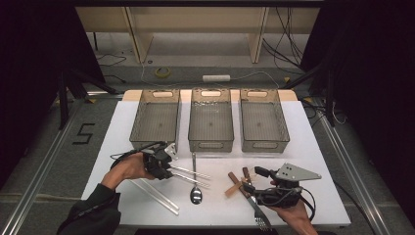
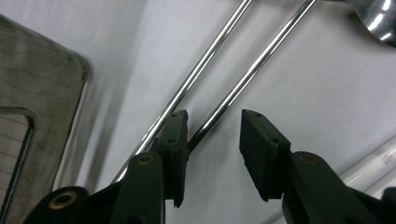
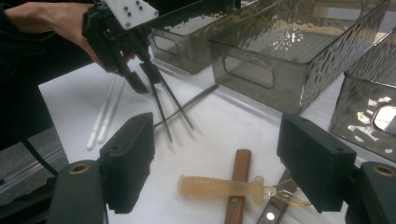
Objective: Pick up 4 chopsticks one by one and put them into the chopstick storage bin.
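Two metal chopsticks (image 1: 193,175) lie side by side on the white table, left of centre. My left gripper (image 1: 171,169) is at their left ends, low over the table. In the left gripper view one rod (image 2: 261,60) runs into the gap of the left gripper (image 2: 215,135), close to the left pad, while the other rod (image 2: 201,70) passes outside that pad. The right pad stands clear of the rod, so the jaws are open. My right gripper (image 3: 222,158) is wide open near the table's front right, above a tan handle (image 3: 219,186) lying across a wooden one (image 3: 238,186).
Three grey see-through bins (image 1: 152,143) (image 1: 211,145) (image 1: 265,146) stand in a row at the back. A spoon (image 1: 195,195) lies beside the metal chopsticks, and white chopsticks (image 1: 156,196) lie nearer the front. A fork (image 1: 259,215) rests by the right hand.
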A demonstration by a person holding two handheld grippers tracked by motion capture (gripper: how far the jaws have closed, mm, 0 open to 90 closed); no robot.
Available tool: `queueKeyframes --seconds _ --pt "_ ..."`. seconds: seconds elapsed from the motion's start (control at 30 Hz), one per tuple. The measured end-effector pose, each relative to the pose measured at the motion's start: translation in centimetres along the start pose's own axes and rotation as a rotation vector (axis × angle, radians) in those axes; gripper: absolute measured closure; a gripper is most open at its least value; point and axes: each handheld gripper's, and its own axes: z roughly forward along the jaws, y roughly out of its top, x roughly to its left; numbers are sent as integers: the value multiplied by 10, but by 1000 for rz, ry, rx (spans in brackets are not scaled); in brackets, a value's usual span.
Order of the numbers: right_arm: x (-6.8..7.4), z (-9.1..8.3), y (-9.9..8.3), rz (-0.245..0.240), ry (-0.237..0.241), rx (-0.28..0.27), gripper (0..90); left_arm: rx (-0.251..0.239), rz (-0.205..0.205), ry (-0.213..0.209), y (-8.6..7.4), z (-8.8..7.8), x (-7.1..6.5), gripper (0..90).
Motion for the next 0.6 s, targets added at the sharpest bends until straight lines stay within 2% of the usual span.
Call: queueKeyframes --seconds 0.2,0.3,0.33,0.6 --pt "0 0 0 3 3 1 286 25 28 3 2 0 2 620" --pt "0 0 0 4 3 3 286 50 46 -2 4 4 2 626" --pt "0 0 0 4 3 3 286 73 59 -9 5 8 2 627" --pt "0 0 0 7 7 4 286 85 83 -9 6 9 -1 671"
